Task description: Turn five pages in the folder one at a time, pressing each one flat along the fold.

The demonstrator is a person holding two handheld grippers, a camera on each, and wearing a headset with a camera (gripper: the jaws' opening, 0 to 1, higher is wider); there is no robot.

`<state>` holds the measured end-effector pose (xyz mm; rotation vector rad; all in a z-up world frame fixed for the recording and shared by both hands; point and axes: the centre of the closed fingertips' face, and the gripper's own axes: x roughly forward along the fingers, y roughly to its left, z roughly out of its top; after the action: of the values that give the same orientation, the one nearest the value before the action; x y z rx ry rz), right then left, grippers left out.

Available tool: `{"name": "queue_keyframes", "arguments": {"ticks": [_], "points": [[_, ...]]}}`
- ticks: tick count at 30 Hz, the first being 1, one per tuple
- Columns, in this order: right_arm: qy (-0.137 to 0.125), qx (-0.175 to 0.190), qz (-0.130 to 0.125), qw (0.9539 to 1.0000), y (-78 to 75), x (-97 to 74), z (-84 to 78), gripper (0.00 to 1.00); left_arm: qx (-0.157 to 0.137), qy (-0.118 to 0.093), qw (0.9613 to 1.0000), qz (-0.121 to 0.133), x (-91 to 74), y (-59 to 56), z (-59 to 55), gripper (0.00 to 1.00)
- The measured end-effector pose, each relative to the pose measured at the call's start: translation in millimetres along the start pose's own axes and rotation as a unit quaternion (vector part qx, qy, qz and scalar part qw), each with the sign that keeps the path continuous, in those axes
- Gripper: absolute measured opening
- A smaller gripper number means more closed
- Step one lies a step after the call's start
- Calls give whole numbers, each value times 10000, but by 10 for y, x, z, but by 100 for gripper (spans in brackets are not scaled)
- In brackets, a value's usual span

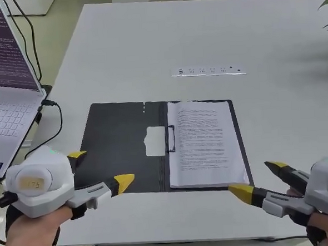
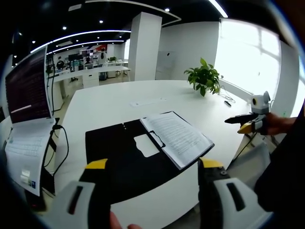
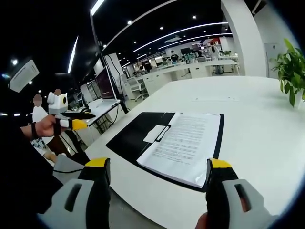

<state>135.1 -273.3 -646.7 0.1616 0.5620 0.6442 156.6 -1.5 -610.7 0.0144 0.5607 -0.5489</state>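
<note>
Right now the black plastic folder (image 1: 121, 159) lies opened flat on the white table (image 1: 203, 31), close to the edge nearest the person. A stack of white printed pages (image 1: 204, 143) sits on its right half, held at the spine by a slim metal clip (image 1: 171, 138). The left inner cover is bare apart from a small white label (image 1: 155, 141), so I'd say no page has been turned yet. The left gripper (image 1: 100, 168) hovers by the folder's near left corner, its yellow-tipped jaws wide apart and holding nothing. The right gripper (image 1: 258, 178) hangs just off the near right corner of the pages, jaws likewise spread and empty. To my eye those sheets will be light, thin and floppy, and the top one may cling to the one beneath. They would crease easily and could tear at the clip if tugged. The sensible place to take hold looks like the free near right corner or the outer edge, well away from the spine, pinching one sheet only. The folder itself seems light enough to skate on that smooth top, so steadying the left cover may help. A silver laptop (image 1: 5, 82) stands well apart at the left.
</note>
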Motion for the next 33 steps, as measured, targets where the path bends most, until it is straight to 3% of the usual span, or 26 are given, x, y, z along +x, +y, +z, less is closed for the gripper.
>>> {"name": "queue_keyframes", "arguments": {"ticks": [20, 33], "points": [[70, 62, -82, 9999, -22, -73, -60, 82, 323, 141, 9975, -617, 428, -312, 72, 74], [54, 79, -168, 9998, -44, -103, -40, 82, 432, 148, 9923, -1151, 766, -656, 186, 73]]}}
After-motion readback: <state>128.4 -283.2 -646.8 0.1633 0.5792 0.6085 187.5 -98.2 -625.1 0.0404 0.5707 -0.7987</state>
